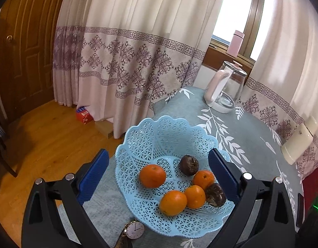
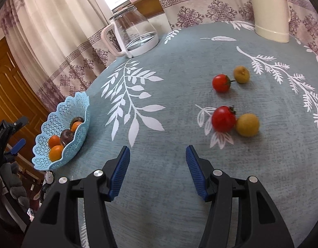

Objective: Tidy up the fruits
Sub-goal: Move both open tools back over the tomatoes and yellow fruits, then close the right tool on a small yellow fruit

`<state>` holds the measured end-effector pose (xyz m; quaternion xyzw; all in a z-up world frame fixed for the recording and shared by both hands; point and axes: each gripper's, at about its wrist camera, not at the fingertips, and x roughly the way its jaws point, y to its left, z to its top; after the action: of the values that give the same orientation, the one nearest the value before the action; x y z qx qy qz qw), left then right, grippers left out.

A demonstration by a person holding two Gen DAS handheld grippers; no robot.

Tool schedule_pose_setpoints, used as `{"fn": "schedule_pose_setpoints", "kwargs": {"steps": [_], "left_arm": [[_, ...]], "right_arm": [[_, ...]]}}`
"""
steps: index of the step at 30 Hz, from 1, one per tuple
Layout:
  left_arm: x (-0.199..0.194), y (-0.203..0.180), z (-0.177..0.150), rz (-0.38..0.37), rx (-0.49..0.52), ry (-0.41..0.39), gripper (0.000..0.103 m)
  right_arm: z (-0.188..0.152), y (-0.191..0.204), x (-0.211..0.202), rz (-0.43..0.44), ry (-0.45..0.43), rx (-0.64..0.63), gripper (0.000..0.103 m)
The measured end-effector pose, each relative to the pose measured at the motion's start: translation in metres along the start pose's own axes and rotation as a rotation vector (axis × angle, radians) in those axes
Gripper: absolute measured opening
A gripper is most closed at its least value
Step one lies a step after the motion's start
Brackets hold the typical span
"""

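Centring the wide-spread right hand-held gripper [image 2: 157,165] over the near tomato [image 2: 224,119] at one o'clock is advised; the left hand-held gripper [image 1: 159,175] is held wide, empty.

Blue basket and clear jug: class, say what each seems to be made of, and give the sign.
Blue basket: apparently moulded plastic, matte; pierced lattice walls and a scalloped rim in one even colour. Clear jug: probably glass, though clear plastic is possible; see-through, glossy body with bright reflections, and an opaque pale handle and base that look plastic.
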<state>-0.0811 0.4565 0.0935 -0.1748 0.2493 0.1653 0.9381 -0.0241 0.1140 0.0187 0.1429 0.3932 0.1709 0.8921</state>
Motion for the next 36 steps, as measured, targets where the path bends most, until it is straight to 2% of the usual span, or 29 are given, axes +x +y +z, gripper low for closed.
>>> {"fn": "schedule_pose_setpoints", "kwargs": {"steps": [6, 19, 27, 36], "left_arm": [[-0.001, -0.02, -0.003, -0.03, 0.045, 0.006, 0.098], [-0.001, -0.09, -0.019, -0.131, 0.185, 0.028, 0.098], [0.0, -0.125, -0.03, -0.176, 0.257, 0.046, 0.098], [0.003, -0.152, -0.04, -0.204, 0.324, 0.058, 0.098]], "right_arm": [[-0.001, -0.02, -0.01, -0.028, -0.012, 0.026, 0.057], [0.008, -0.063, -0.025, -0.129, -0.042, 0.051, 0.057], [0.023, -0.073, -0.015, -0.183, -0.023, 0.005, 0.048], [0.033, -0.077, -0.004, -0.183, -0.016, -0.016, 0.044]]}}
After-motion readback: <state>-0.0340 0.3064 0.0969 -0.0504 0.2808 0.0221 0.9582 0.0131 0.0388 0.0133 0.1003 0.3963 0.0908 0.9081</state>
